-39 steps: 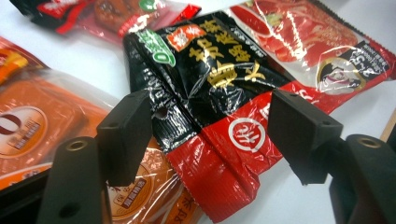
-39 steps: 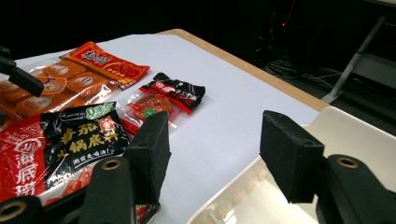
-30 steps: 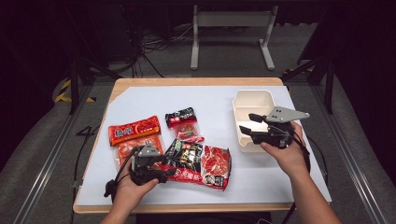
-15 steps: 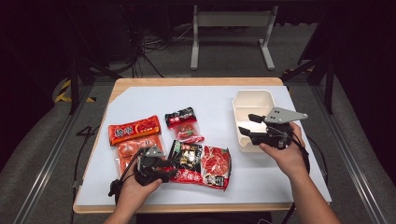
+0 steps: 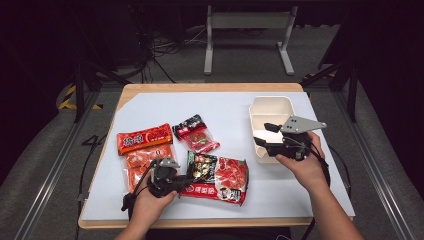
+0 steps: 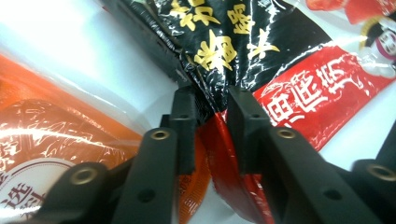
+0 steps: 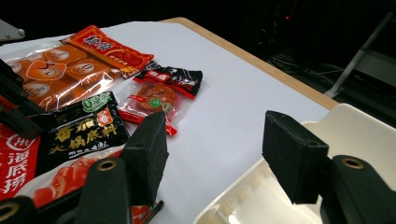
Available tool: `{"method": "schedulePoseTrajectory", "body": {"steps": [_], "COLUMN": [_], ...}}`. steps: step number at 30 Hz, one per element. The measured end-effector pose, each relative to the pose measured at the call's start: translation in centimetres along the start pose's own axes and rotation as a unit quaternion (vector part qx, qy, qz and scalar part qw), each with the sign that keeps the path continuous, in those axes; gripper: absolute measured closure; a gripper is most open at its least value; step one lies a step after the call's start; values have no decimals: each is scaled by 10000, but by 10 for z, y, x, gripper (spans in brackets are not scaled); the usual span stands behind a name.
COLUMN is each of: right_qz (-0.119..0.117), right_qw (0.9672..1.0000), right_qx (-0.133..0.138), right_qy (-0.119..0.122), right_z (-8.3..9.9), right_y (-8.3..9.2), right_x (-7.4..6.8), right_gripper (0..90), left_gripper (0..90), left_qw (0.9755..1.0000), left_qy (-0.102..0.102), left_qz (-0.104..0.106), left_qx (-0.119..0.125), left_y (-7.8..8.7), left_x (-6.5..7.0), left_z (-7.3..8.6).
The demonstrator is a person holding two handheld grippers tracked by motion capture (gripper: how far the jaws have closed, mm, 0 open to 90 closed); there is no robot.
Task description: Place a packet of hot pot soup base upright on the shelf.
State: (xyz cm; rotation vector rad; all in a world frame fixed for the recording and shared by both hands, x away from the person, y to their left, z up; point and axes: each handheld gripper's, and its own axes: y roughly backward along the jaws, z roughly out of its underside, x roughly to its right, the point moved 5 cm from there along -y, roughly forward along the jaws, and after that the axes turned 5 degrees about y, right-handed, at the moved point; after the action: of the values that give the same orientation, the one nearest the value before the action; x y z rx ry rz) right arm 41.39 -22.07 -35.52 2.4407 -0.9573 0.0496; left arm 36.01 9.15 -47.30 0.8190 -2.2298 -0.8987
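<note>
Now, low and left of centre in the high view, the left claw [image 5: 187, 183] has just closed, pinching the glossy, crinkled red-and-black packet [image 6: 261, 60]. Right claw [image 5: 260, 134] gapes empty over the smooth cream tray [image 5: 272, 107] at right.

Wooden table [image 5: 210, 87] under white sheet [image 5: 150, 107]; on sheet: cream tray [image 5: 272, 107], several red, orange, black food packets [image 5: 144, 138]

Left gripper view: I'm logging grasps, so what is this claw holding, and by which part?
The left claw, jaws just closing, pinches the black-and-red sauce packet at its near edge, where the black and red parts meet.
</note>
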Motion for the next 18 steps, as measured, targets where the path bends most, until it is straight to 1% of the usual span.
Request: {"method": "schedulePoseTrajectory", "body": {"steps": [2,3,4,9,10,12,13,15,18], "right_qz": [5,4,4,-16,-29,-51,-62,-93,-114], "right_qw": [10000,10000,10000,10000,10000,9999,9999,9998,9995], "right_qx": [0,2,13,82,94,129,146,184,254], "right_qy": [-1,2,6,-2,-8,-28,-42,-58,-131], "right_z": [0,0,0,-1,-1,-2,-2,-3,-4], "right_y": [0,0,1,3,3,4,5,6,8], "right_x": [0,0,0,0,0,0,0,0,0], "right_gripper": [410,412,418,472,480,497,500,502,509], "left_gripper": [802,816,834,873,876,878,880,882,882], "left_qw": [10000,10000,9999,9987,9976,9954,9945,9937,9925], "left_qy": [37,18,102,182,303,426,437,310,154], "left_qz": [-8,-26,-16,8,102,213,238,189,156], "left_qx": [43,76,134,475,620,831,917,1059,1203], "left_y": [0,1,1,6,9,14,16,21,28], "left_x": [1,1,2,5,6,6,7,11,17], "left_z": [-2,-3,-4,-13,-16,-20,-23,-29,-35]}}
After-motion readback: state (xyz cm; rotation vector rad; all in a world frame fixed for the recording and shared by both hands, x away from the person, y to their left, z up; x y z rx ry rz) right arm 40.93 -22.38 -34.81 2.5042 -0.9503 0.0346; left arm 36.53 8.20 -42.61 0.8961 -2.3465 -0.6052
